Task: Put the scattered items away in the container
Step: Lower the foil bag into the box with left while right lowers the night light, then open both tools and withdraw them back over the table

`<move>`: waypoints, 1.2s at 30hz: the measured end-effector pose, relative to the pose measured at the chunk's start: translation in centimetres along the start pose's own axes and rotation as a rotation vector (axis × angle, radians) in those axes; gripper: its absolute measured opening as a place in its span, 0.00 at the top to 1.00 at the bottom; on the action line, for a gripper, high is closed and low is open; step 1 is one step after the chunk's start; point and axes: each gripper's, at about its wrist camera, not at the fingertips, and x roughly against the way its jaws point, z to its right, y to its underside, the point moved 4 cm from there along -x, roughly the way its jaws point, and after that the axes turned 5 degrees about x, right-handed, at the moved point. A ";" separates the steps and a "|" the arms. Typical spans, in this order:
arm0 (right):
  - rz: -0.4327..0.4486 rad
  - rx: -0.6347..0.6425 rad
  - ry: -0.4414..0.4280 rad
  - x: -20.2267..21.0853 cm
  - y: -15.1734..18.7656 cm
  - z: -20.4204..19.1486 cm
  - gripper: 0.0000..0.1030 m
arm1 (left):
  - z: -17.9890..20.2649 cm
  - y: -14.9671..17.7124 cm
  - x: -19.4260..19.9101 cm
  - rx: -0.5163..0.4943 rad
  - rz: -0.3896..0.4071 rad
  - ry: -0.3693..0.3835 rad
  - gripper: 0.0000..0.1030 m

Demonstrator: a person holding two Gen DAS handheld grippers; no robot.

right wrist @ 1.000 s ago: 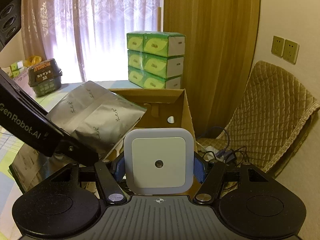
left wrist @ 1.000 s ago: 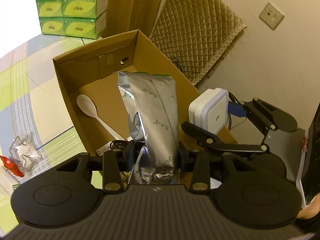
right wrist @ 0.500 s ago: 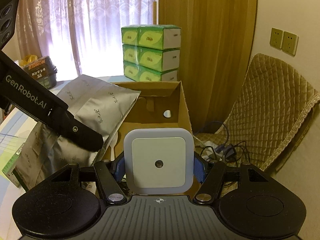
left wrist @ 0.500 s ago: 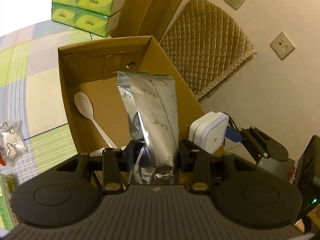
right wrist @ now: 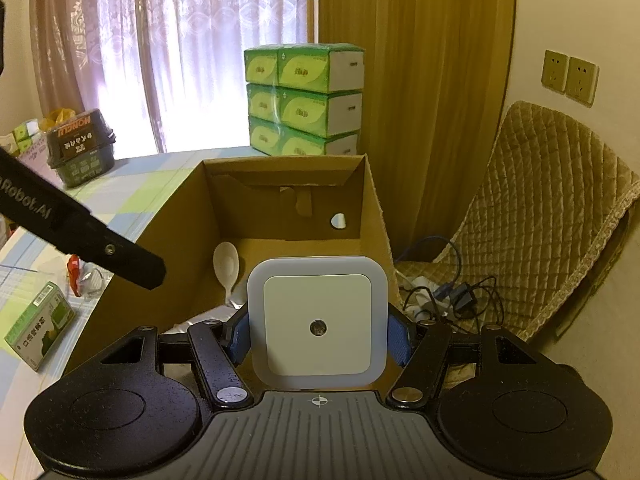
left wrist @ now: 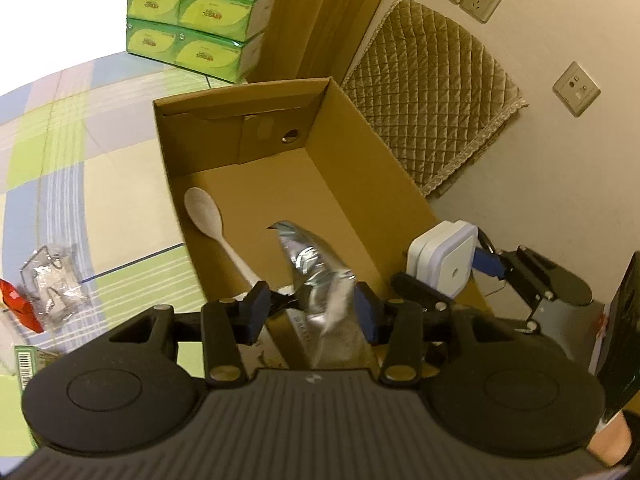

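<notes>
An open cardboard box [left wrist: 360, 160] stands on the checked tablecloth, with a white spoon [left wrist: 204, 212] lying on its floor. My left gripper [left wrist: 311, 312] hangs open over the box's near end. A silver foil pouch [left wrist: 320, 280], blurred and crumpled, sits loose between the spread blue pads. My right gripper [right wrist: 318, 332] is shut on a white square night light [right wrist: 318, 320] at the near right wall of the box [right wrist: 280, 200]. The left wrist view shows that night light [left wrist: 444, 264] just past the right rim. The spoon [right wrist: 226, 260] shows in the right wrist view too.
Stacked green tissue packs [left wrist: 192, 36] stand behind the box. A clear plastic packet [left wrist: 52, 280], a red wrapper [left wrist: 16, 304] and a green carton [right wrist: 40, 328] lie on the cloth left of it. A quilted chair [right wrist: 540, 220] and cables [right wrist: 452, 292] are on the right.
My left gripper has opened and the silver pouch, held upright before, has slumped down between the pads. The right gripper still grips the night light, now nearer the box.
</notes>
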 end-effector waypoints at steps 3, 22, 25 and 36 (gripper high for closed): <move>0.003 -0.007 -0.001 0.0 0.0 -0.1 0.35 | -0.3 0.3 0.4 -0.013 0.010 -0.010 0.59; 0.038 -0.071 -0.024 1.3 -0.2 0.4 0.34 | -3.5 2.8 2.3 -0.015 0.018 -0.045 0.54; 0.036 -0.069 -0.024 1.8 -0.1 0.1 0.34 | -4.1 3.7 2.7 -0.015 0.017 -0.057 0.53; 0.085 -0.031 -0.045 5.0 -0.2 -3.2 0.07 | -6.7 8.3 5.2 -0.008 0.025 -0.120 0.39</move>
